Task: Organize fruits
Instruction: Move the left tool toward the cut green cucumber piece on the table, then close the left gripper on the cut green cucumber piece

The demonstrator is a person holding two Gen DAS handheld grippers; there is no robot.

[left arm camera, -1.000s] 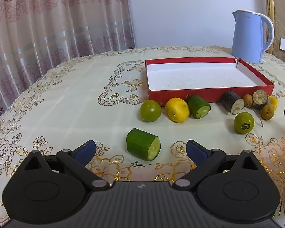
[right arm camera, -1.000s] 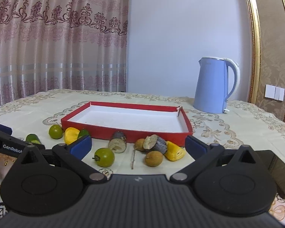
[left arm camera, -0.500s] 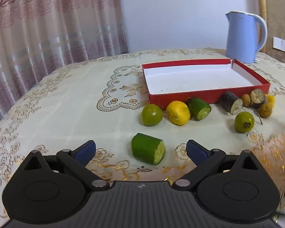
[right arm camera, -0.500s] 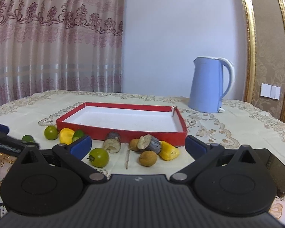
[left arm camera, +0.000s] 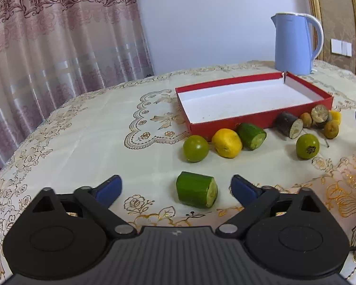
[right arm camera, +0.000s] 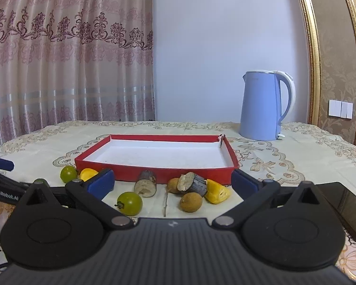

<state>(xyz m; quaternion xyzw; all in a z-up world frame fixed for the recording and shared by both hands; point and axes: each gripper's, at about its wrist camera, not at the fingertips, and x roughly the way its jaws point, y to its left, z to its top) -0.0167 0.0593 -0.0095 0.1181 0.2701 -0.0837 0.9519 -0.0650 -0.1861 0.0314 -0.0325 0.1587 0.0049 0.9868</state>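
A cut green cucumber piece (left arm camera: 197,190) lies on the tablecloth between the blue pads of my left gripper (left arm camera: 176,186). The jaws are closing, and neither pad touches it. Beyond it, along the red tray's front wall (left arm camera: 235,121), sit a green round fruit (left arm camera: 195,148), a yellow fruit (left arm camera: 226,143) and a second cucumber piece (left arm camera: 251,135). My right gripper (right arm camera: 173,181) stands open and holds nothing. Ahead of it lie a green fruit (right arm camera: 129,203), a dark cut piece (right arm camera: 145,183), a brown longan (right arm camera: 191,201) and a yellow piece (right arm camera: 217,191). The tray holds nothing.
A blue kettle (left arm camera: 294,45) stands behind the tray at the back right. A dark phone (right arm camera: 346,204) lies at the right gripper's right side. The left gripper's body (right arm camera: 2,185) shows at the left edge of the right wrist view. Curtains hang beyond the table's far left edge.
The left gripper has rolled a little and edged in, so the cucumber piece now lies between its pads, which stand slightly closer together. The right gripper has kept still.
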